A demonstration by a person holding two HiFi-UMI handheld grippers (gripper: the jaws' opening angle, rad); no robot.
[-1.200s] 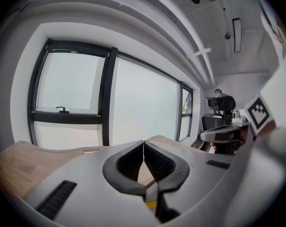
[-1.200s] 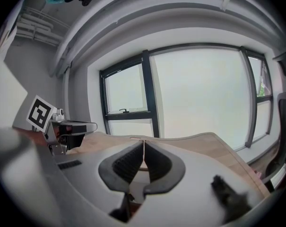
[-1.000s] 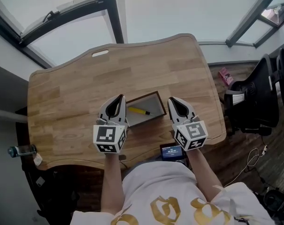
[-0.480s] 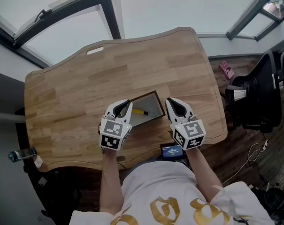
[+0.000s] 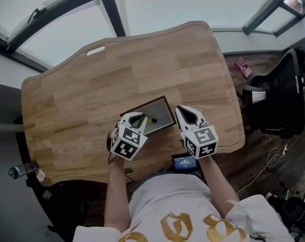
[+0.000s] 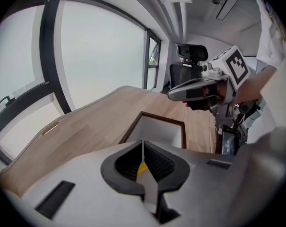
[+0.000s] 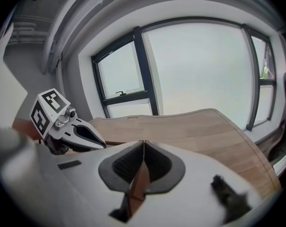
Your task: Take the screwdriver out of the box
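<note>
An open box [image 5: 162,110] with a dark brown rim and pale inside sits near the table's front edge. A yellow-handled screwdriver [image 5: 151,119] lies in it, mostly hidden under my left gripper [image 5: 138,117]. That gripper is shut and tilts down over the box's left end. In the left gripper view the pads meet at the left gripper [image 6: 143,144], with a bit of the yellow screwdriver [image 6: 141,169] showing below them and the box [image 6: 159,126] beyond. My right gripper [image 5: 185,114] hovers just right of the box, shut and empty, as the right gripper [image 7: 143,144] in its own view shows.
The wooden table [image 5: 92,95] has a slot cut-out [image 5: 95,50] at its far left. A small device with a lit screen [image 5: 184,162] lies at the front edge. A black office chair [image 5: 276,102] stands to the right. Windows run behind the table.
Both grippers have come down toward the box. The left one has tipped nose-down over the box's left end and now covers most of the screwdriver.
</note>
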